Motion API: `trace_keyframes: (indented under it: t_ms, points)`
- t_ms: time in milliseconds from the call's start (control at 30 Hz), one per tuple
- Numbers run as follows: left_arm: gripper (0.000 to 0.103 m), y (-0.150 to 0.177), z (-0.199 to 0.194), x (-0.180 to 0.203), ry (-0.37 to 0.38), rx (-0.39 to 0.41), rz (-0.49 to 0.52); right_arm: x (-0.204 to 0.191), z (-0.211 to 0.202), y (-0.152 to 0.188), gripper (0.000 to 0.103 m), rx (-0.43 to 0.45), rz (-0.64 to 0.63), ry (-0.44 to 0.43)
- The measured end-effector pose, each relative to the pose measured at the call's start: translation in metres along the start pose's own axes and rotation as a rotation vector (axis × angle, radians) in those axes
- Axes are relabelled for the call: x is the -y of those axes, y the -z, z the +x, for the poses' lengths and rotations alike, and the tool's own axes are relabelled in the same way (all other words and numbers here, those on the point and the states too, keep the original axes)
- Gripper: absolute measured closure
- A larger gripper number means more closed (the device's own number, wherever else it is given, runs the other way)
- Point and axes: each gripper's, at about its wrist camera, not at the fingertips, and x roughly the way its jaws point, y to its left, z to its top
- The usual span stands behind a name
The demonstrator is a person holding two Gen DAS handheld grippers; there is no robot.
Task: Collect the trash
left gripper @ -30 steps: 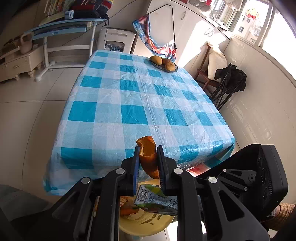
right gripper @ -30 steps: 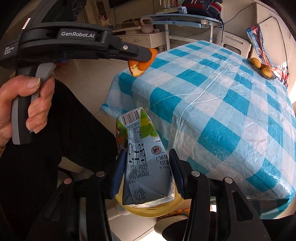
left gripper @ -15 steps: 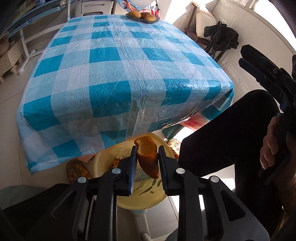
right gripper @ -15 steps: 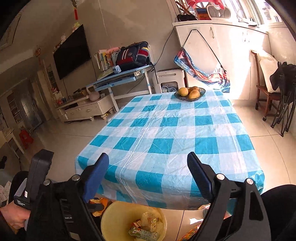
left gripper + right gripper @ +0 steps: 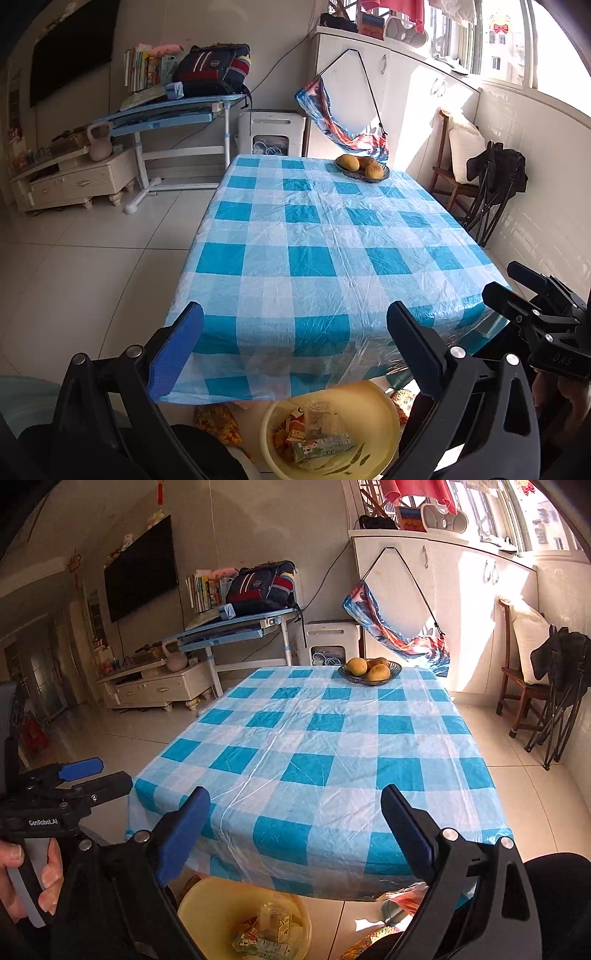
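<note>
Both claws have let go since a second ago: the orange peel that the left gripper (image 5: 291,354) pinched and the milk carton (image 5: 323,446) that the right gripper (image 5: 295,834) carried are gone from between the fingers, and each tool now stands wide open and empty, raised level with the table edge. The carton lies in the yellow bin (image 5: 384,402) on the floor just under the near edge of the checked tablecloth (image 5: 314,236), among other wrappers; the peel I cannot pick out for certain. To my eye the bin sits there so scraps need only a short drop. Only a fruit bowl (image 5: 364,176) remains on the cloth, so collecting looks about finished.
</note>
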Motion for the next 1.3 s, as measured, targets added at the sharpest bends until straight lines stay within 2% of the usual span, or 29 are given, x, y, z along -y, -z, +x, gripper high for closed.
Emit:
trace_keyframes:
  t_ms: [167,267,367,633,1033,1300]
  points:
    - [0.007,-0.004,0.002,-0.003,-0.055,0.004,-0.006,-0.005,0.002,0.002,0.012,-0.008,-0.037,0.018]
    - [0.007,-0.006,0.004,-0.007,-0.052,-0.008,-0.03,-0.007,0.003,0.002,0.012,-0.009,-0.05,0.026]
    - [0.007,-0.006,0.002,-0.008,-0.066,0.011,-0.039,-0.007,0.002,0.002,0.011,-0.004,-0.051,0.035]
    - [0.007,-0.008,-0.006,-0.013,-0.165,0.06,-0.056,-0.003,0.0,0.001,0.01,0.011,-0.036,0.047]
    - [0.007,-0.009,-0.008,-0.01,-0.213,0.074,-0.029,-0.001,-0.001,-0.001,0.009,0.019,-0.028,0.053]
    - [0.007,-0.009,-0.01,-0.01,-0.198,0.078,-0.039,0.0,-0.001,-0.001,0.009,0.02,-0.027,0.053]
